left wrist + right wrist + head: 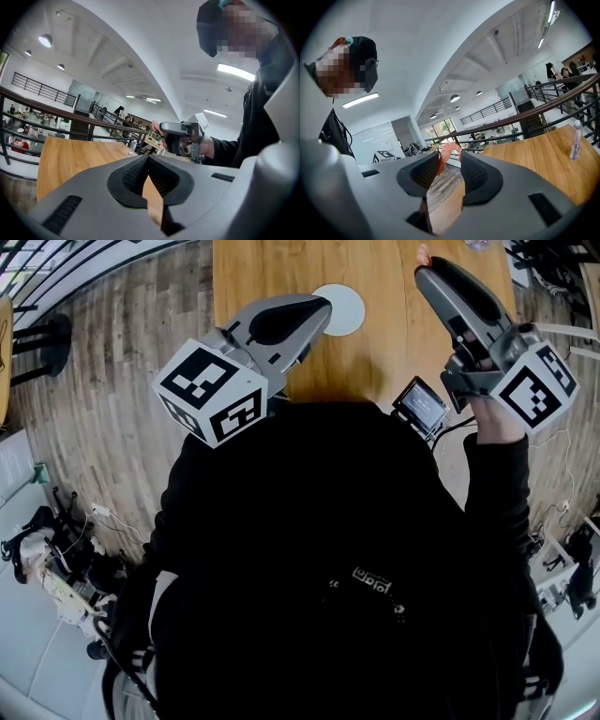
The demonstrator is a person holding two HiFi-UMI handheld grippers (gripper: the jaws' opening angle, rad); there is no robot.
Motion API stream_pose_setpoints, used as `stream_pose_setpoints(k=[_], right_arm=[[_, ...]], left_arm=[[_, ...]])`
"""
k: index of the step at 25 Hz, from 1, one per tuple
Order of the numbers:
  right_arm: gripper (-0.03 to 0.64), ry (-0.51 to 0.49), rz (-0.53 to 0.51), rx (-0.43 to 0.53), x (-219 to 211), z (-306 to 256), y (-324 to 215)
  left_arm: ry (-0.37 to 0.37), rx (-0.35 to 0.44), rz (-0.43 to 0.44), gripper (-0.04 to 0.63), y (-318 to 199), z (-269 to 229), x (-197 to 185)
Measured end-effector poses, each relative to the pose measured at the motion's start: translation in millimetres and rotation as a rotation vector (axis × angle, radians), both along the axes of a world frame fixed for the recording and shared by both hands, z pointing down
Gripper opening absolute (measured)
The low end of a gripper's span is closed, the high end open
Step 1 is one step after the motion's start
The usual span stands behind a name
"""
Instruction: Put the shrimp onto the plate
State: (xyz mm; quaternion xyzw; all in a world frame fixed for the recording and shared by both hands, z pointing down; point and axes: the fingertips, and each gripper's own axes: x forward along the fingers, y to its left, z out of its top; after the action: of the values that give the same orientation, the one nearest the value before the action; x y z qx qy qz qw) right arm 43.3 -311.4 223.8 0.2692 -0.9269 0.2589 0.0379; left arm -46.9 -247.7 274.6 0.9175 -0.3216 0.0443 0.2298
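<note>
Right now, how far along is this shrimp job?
Done: the shrimp is picked up, pinched in the right gripper. In hand: it hangs to the right of the white plate, not over it. Left: setting it down on the plate, whose visible part is bare.

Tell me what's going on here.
A person holds a two-jaw gripper in each hand above a wooden table. The right gripper has a curled pink shrimp pinched at the tips of its jaws, held up off the table. The left gripper is shut and empty, near the round white plate.
</note>
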Motion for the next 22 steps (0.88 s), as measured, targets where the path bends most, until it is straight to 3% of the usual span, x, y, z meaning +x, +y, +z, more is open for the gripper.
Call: stream_pose_setpoints(k=[8, 22], right_arm=[[0.155, 0.103, 0.006, -0.026, 7, 19, 9], [0.155, 0.262, 0.024, -0.117, 40, 65, 41]], left_arm=[[-0.004, -0.032, 0.024, 0.0, 4, 12, 6], [-0.073, -0.099, 0.135, 0.0, 60, 45, 45]])
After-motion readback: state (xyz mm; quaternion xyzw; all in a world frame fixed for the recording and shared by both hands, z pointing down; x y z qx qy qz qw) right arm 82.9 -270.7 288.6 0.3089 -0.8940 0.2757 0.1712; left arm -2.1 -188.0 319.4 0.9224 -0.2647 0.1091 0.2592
